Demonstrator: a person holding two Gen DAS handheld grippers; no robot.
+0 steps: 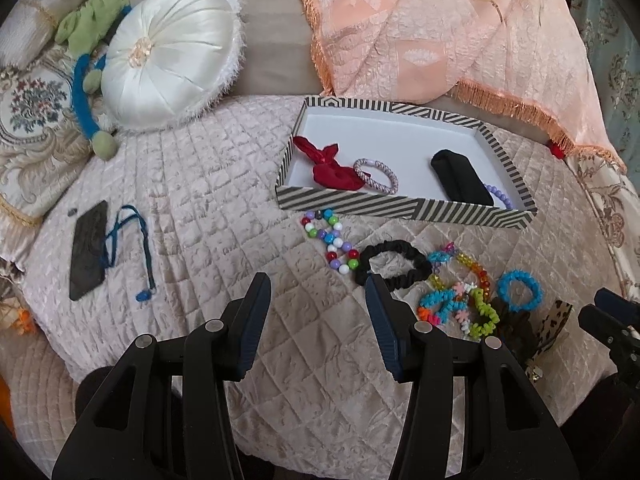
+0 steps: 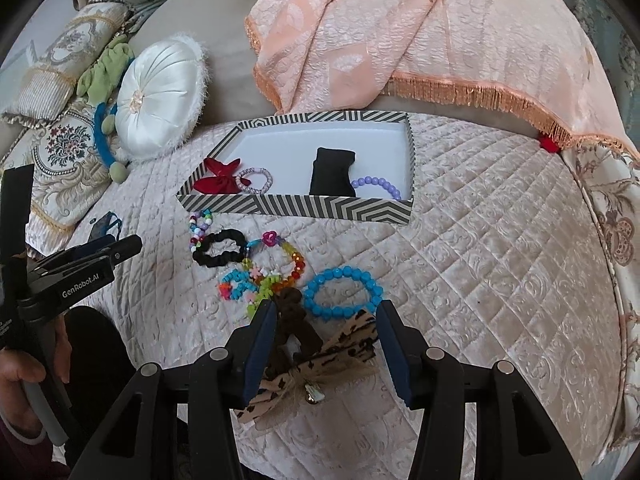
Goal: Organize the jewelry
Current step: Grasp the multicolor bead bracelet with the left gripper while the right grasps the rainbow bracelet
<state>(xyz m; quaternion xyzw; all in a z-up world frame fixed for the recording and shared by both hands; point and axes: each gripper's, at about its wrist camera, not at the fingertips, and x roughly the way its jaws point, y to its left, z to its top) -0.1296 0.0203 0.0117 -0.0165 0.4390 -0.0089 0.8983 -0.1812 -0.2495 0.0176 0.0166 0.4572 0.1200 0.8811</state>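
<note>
A striped box [image 1: 352, 203] [image 2: 304, 205] on the quilted bed holds a red bow [image 1: 320, 160], a pink braided bracelet [image 1: 376, 176], a black pouch [image 1: 460, 176] and a purple bead bracelet [image 2: 378, 186]. In front of it lie a multicolour bead string [image 1: 330, 240], a black scrunchie [image 1: 394, 266] [image 2: 219, 251], colourful bracelets [image 2: 264, 276] and a blue bead bracelet [image 2: 344, 292]. My left gripper [image 1: 318, 292] is open, empty, its right finger by the scrunchie. My right gripper [image 2: 326, 320] is open around a leopard-print bow [image 2: 320, 364] and a brown scrunchie [image 2: 290, 312].
A white round cushion [image 1: 168, 60] and a green and blue soft toy [image 1: 88, 80] lie at the back left. A peach fringed cloth [image 1: 460, 32] drapes behind the box. A black phone [image 1: 89, 250] with a blue cord lies on the quilt at the left.
</note>
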